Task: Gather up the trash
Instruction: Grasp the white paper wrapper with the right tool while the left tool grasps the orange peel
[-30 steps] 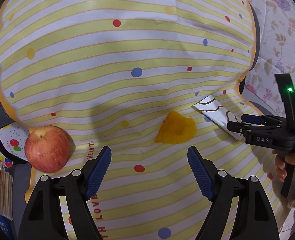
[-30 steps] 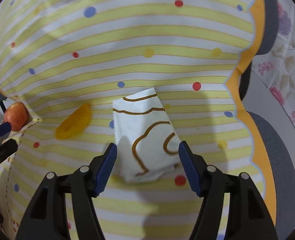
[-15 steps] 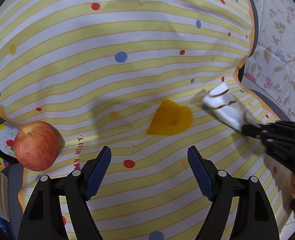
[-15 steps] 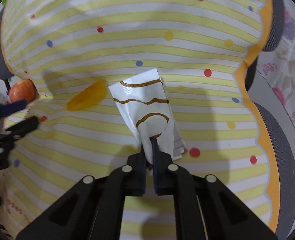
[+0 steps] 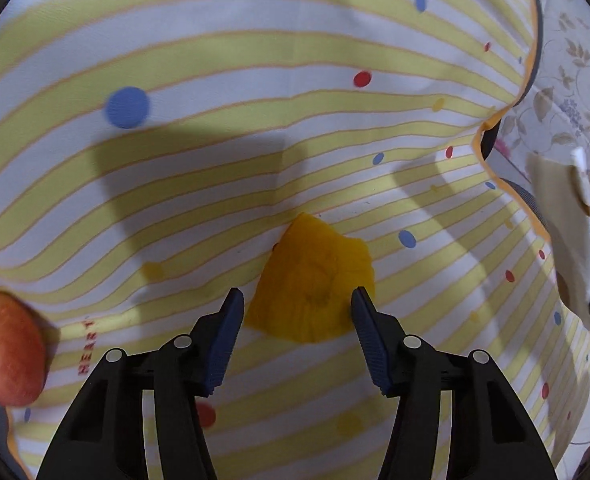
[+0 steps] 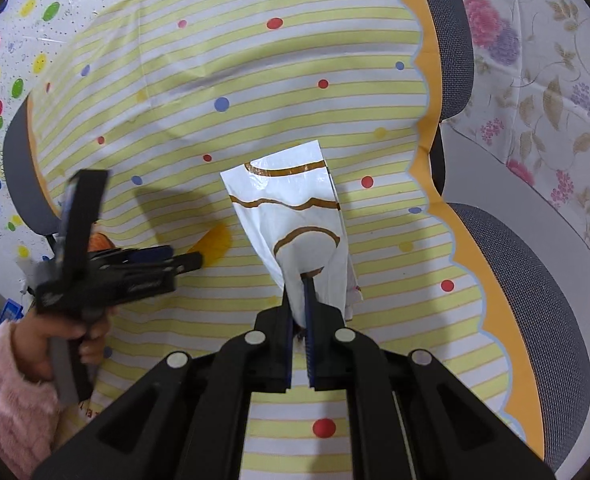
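Orange peel [image 5: 311,284] lay on the striped cloth [image 5: 231,184] between the left gripper's [image 5: 295,312] closing, not yet touching jaws. Right gripper [image 6: 299,300] pinched the wrapper [image 6: 295,220], lifted near the cloth's right edge.

Your white wrapper [image 6: 295,220], printed with brown curving lines, hangs off the striped cloth, pinched at its lower end, its top edge tilted away from you. Your orange peel [image 5: 313,284] lies flat on the cloth, a ragged curled piece, inner side up, left of the wrapper and well apart from it.
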